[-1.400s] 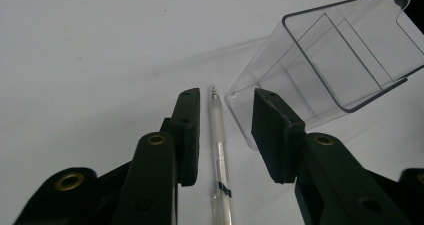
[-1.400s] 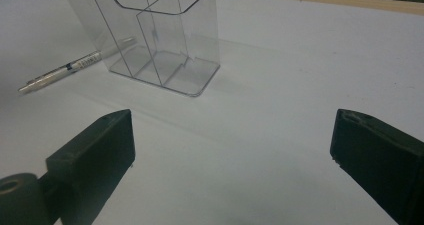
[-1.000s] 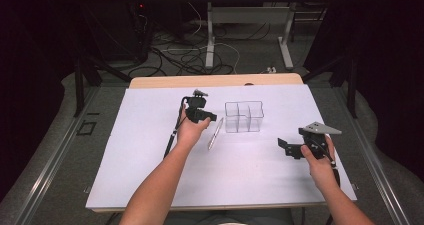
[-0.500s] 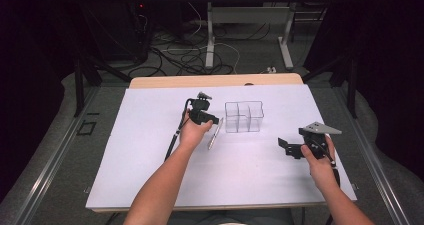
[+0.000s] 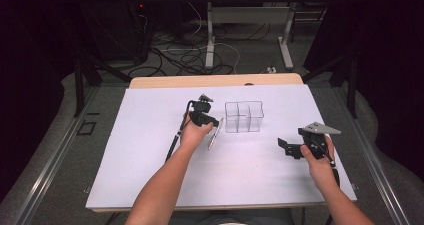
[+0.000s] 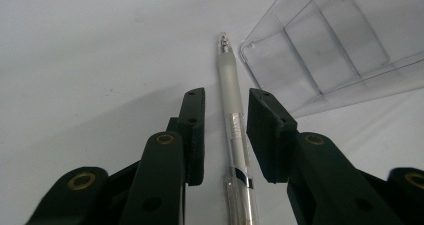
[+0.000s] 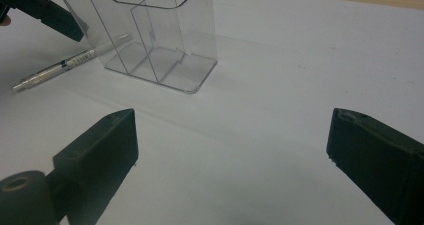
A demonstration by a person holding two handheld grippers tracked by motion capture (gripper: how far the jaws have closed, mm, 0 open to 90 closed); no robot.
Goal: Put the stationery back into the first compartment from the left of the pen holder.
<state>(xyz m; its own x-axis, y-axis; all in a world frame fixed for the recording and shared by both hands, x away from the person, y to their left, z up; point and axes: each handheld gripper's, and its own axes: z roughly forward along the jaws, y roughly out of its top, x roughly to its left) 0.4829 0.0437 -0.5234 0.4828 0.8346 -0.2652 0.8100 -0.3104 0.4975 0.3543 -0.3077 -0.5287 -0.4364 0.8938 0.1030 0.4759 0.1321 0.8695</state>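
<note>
A clear pen [image 6: 231, 110] with a metal tip lies on the white table cover, just left of a clear plastic organizer [image 5: 243, 116] with several compartments. My left gripper [image 6: 226, 97] is over the pen, one jaw on each side of the barrel. It is open, with a gap showing between the left pad and the pen. In the high view the left gripper [image 5: 212, 121] sits over the pen [image 5: 215, 134] at the table's middle. My right gripper [image 7: 230, 135] stands open and holds nothing, low over the cover at the right [image 5: 284, 147], facing the organizer [image 7: 155, 35] and the pen [image 7: 65, 65].
The white cover [image 5: 150, 175] spans the table, with a wooden edge [image 5: 215, 81] at the back. Beyond the table lie cables on the floor and the legs of another desk [image 5: 210, 35]. A black cable [image 5: 174, 144] trails from the left gripper.
The left gripper has shifted slightly over the pen. The right hand has kept still.
</note>
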